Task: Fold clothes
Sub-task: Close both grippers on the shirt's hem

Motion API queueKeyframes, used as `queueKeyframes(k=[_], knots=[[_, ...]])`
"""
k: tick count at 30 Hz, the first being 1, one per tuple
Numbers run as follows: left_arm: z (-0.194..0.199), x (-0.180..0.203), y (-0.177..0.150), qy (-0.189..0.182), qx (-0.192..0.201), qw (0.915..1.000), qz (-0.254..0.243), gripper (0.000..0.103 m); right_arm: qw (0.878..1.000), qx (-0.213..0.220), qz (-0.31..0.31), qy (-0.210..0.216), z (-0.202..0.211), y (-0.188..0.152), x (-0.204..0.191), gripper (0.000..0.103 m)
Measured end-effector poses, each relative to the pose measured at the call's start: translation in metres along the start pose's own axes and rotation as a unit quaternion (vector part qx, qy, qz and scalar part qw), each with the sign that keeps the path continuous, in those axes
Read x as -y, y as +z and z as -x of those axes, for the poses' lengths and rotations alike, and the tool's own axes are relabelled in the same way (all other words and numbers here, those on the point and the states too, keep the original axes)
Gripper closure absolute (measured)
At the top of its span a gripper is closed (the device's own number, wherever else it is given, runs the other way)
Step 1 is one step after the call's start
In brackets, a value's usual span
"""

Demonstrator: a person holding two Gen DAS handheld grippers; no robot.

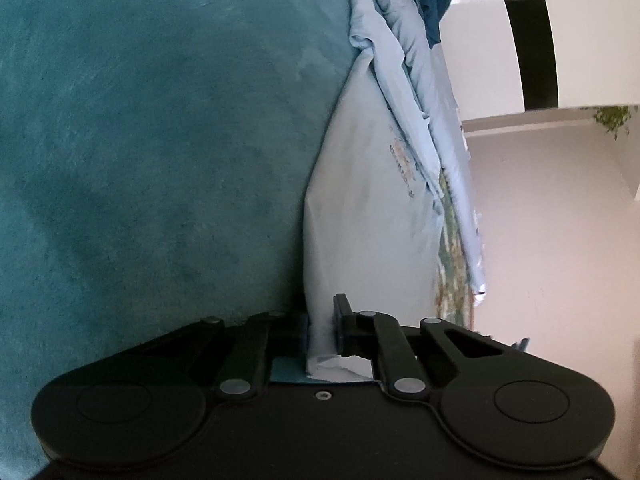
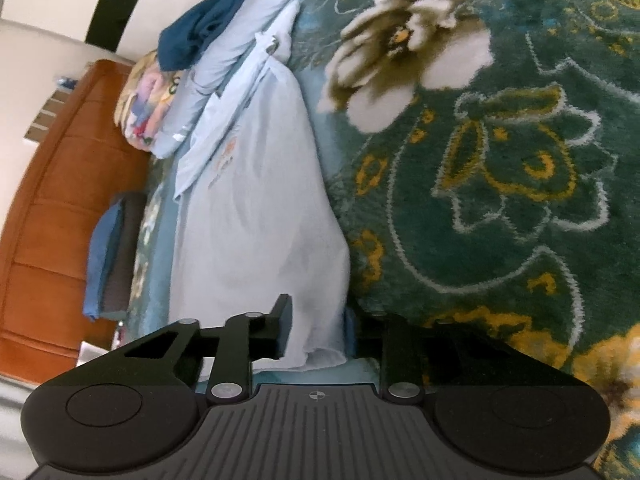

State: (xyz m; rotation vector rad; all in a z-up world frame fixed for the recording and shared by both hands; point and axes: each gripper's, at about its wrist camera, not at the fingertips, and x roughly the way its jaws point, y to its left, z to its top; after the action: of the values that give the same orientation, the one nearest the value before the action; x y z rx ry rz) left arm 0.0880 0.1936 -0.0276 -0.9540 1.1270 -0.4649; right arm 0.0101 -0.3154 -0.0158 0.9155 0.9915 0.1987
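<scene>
Pale-blue cotton shirt lies on green floral blanket, hem edge clamped by left gripper and right gripper. Printed chest motif blurred. Open blanket alongside.

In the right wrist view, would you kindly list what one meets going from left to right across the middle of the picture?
Wooden headboard → folded blue and dark cloths → light blue garment → green floral blanket.
</scene>
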Motion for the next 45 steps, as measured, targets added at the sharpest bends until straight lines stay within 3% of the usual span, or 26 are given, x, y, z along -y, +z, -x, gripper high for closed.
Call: queueKeyframes(k=[5,25,40,45], knots=[[0.000,0.010,-0.005,0.026,0.006,0.9991,-0.034,0.090,1.000,0.001,-0.004,-0.012,0.000,-0.001,0.001,0.092],[0.003,0.034,-0.025,0.080,0.049,0.9878,-0.124,0.091,0.999,-0.001,0.023,-0.038,-0.003,-0.004,-0.010,0.093],[0.000,0.036,-0.026,0.080,0.055,0.9891,-0.111,0.096,0.998,0.010,0.035,-0.056,-0.004,-0.007,-0.016,0.096],[0.000,0.030,-0.023,0.070,0.053,0.9928,-0.082,0.097,0.997,0.012,0.047,-0.067,-0.003,-0.008,-0.021,0.098]])
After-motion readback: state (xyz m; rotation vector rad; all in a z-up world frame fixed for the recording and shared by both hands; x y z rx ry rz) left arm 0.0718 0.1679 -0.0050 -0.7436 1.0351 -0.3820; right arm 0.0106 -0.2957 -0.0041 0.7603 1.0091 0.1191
